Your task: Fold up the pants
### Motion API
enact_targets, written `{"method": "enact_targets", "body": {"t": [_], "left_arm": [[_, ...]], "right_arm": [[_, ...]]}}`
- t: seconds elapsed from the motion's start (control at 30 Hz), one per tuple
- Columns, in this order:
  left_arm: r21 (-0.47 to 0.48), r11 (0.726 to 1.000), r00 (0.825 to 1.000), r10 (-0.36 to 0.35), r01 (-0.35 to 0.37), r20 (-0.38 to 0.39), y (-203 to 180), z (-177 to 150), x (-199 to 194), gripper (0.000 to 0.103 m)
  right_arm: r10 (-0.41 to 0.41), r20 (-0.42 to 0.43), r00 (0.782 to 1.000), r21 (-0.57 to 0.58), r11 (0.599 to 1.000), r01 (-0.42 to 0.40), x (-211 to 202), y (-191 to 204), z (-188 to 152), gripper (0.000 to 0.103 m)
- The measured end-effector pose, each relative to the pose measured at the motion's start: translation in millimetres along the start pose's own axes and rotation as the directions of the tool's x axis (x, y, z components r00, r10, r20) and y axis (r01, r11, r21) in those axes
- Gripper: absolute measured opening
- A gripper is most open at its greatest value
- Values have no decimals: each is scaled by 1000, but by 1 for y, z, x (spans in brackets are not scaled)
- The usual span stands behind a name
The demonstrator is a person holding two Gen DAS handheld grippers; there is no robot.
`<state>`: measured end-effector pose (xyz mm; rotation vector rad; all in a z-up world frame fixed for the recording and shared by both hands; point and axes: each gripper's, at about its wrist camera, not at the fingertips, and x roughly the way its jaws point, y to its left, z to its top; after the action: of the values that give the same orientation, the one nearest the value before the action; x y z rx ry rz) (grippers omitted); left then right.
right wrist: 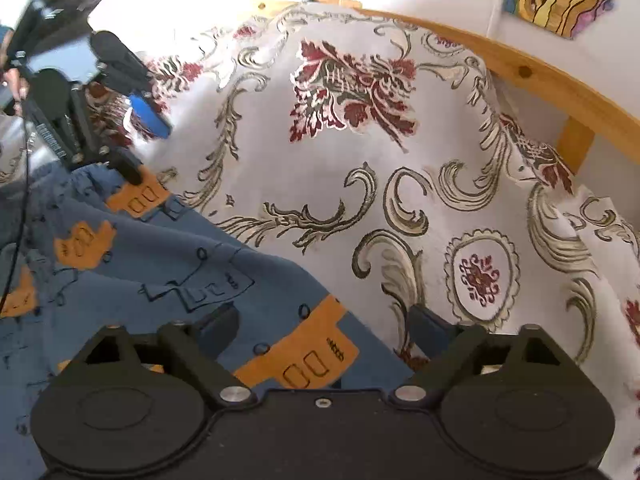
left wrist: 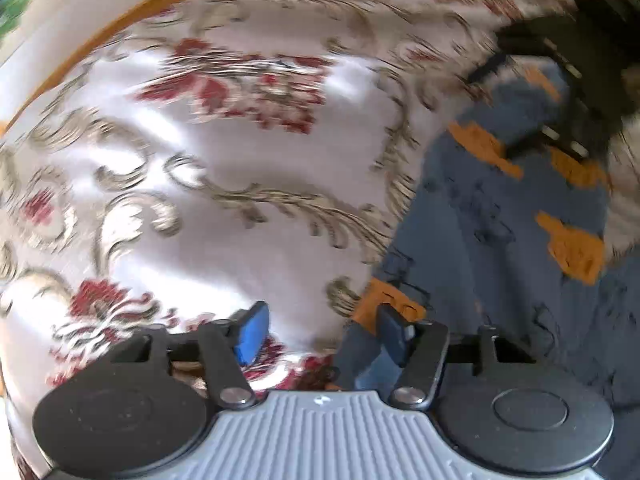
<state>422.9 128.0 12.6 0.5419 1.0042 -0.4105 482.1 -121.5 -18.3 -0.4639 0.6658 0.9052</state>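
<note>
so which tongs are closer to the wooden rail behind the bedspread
Right. The right tongs sit open over the pants edge nearer the wooden rail; the left tongs are further left of it, open.

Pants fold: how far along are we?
Early stage. Done: the blue pants lie on the floral bedspread, though still rumpled; no finished fold shows. In hand: both tongs are open at the fabric's edge, the left tongs by an orange patch, the right tongs over another; neither grips cloth. Left: grasping, folding over, flattening.
</note>
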Motion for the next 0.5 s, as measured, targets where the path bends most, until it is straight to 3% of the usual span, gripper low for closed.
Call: {"method": "enact_targets", "body": {"t": [0.07,0.2,0.27,0.37,0.47,0.5], "left_arm": [[37,999,999,-28,29,-46,-7,4,5,47],[89,995,992,-38,48,-117,-17,4,11,34],[65,997,992,-28,36,-123,-14,6,11,14],[33,999,992,12,-8,-129,-15,5,10,5],[47,994,988,105,-100,-110,-27,3,7,1],[35,990,985,140,-137,-97,-29,2,4,1]], "right_arm": [[11,-12,1000,16,1000,-10,5,-3,3,79],[36,-28,999,1,999,-36,13,-4,11,61],[38,-51,998,-34,999,-39,21,-1,16,55],[49,-118,992,-67,996,-57,35,1,21,51],[12,-162,987,-120,992,-31,46,7,18,43],[-5,-157,988,-119,993,-14,47,9,17,34]]}}
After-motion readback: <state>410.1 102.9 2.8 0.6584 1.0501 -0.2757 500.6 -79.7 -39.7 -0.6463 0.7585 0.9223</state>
